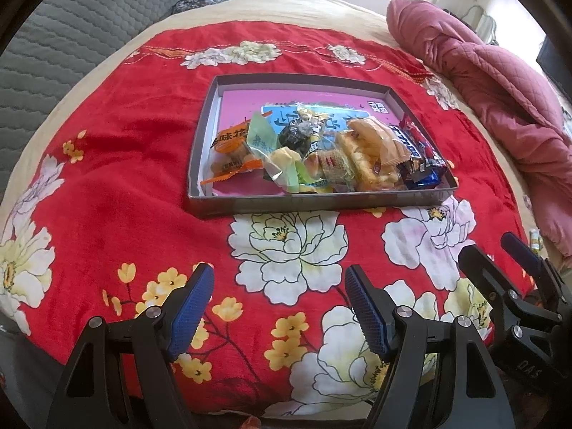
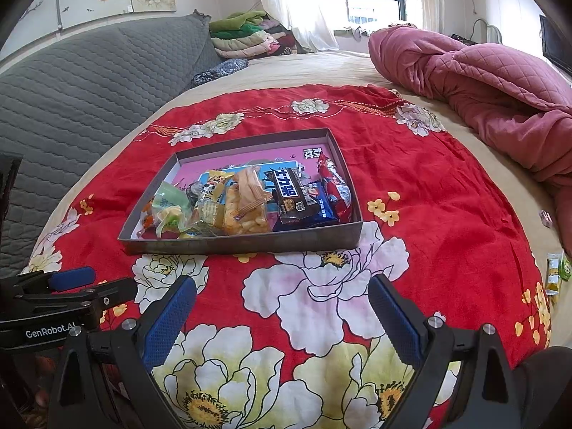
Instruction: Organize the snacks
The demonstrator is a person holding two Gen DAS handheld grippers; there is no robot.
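A shallow grey box tray (image 1: pixel 314 204) with a pink floor sits on a red flowered cloth (image 1: pixel 118 186). It also shows in the right wrist view (image 2: pixel 250 241). Several wrapped snacks lie in its near half: an orange packet (image 1: pixel 228 150), a green wrapper (image 1: pixel 264 139), yellow pastries (image 1: pixel 371 153), a dark chocolate bar (image 2: pixel 291 196) and a red packet (image 2: pixel 334 186). My left gripper (image 1: pixel 279 307) is open and empty, in front of the tray above the cloth. My right gripper (image 2: pixel 282 314) is open and empty, beside the left one, and shows in the left wrist view (image 1: pixel 500 254).
A rumpled pink quilt (image 2: pixel 482 82) lies at the right of the bed. A grey quilted headboard (image 2: pixel 78 82) is at the left. Folded clothes (image 2: pixel 246 39) are stacked at the far side. Small snack packets (image 2: pixel 556 271) lie off the cloth at the right edge.
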